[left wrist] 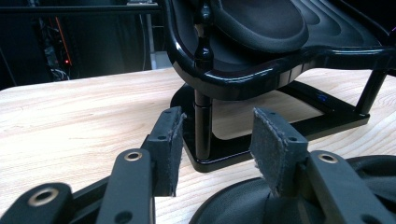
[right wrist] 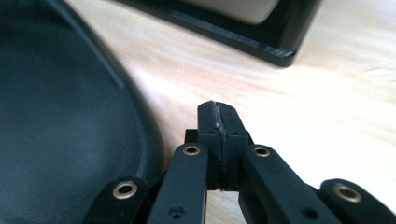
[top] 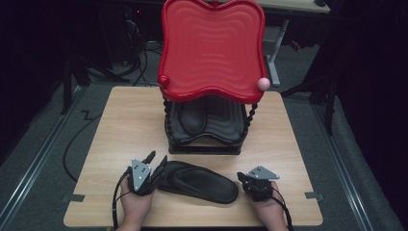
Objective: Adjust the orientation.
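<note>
High view shows a wooden table with a two-tier stand at its far middle: a big red wavy tray on top, a black tray under it, joined by beaded black posts. One black sandal lies on the lower tray. A second black sandal lies flat on the table at the near edge, lengthwise across the view, between the two hands.

Left gripper sits at the left end of that sandal, its jaws standing apart. In the left gripper view one pad hangs over bare wood while the other pad stands above the sandal's rounded rim; the sandal's end lies partly under the gap, and neither pad presses on it. Beyond the jaws stand the stand's black base and one post.

Right gripper rests just beside the sandal's right end. In the right gripper view its jaws are pressed together with nothing between them, and the sandal lies just to their left, apart from the tips, over pale wood.

That sandal is matte black, with a smooth, slightly dished footbed, a raised edge and a strap arching over its left half.
</note>
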A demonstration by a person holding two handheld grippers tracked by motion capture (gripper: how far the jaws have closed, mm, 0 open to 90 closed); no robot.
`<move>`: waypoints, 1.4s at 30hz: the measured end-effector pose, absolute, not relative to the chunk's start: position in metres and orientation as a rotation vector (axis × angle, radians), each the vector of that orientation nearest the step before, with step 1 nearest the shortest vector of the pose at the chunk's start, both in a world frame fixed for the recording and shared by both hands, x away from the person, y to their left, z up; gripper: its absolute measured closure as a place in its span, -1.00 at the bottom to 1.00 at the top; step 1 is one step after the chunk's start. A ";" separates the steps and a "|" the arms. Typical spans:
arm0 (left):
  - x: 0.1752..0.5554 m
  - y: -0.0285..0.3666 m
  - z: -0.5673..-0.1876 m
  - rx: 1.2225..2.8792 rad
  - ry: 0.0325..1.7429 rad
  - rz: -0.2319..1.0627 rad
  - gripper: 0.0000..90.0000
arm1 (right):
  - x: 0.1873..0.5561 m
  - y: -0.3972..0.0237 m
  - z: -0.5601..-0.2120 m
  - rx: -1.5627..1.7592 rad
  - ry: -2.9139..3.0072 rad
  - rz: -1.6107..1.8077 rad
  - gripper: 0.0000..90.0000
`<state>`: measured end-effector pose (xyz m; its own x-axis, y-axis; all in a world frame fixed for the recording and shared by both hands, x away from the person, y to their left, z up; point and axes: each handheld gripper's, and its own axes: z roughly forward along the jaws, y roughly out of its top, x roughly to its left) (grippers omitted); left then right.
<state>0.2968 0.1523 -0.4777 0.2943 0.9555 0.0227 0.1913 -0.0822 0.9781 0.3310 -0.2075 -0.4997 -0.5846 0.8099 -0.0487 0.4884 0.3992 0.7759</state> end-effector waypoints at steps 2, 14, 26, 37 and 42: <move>0.297 0.154 -0.478 1.520 1.107 0.922 0.19 | 0.326 -0.198 -0.503 1.055 2.298 1.021 1.00; 0.288 0.167 -0.480 1.504 1.157 0.938 0.17 | 0.295 -0.147 -0.508 0.913 2.448 1.084 0.98; 0.253 0.157 -0.494 1.558 1.194 0.942 0.00 | 0.299 -0.090 -0.487 0.796 2.427 1.283 0.56; 0.237 0.139 -0.508 1.631 1.311 0.859 -0.08 | 0.330 -0.051 -0.493 0.826 2.403 1.341 0.29; 0.241 0.141 -0.509 1.617 1.340 0.803 0.15 | 0.331 -0.043 -0.498 0.809 2.427 1.313 0.58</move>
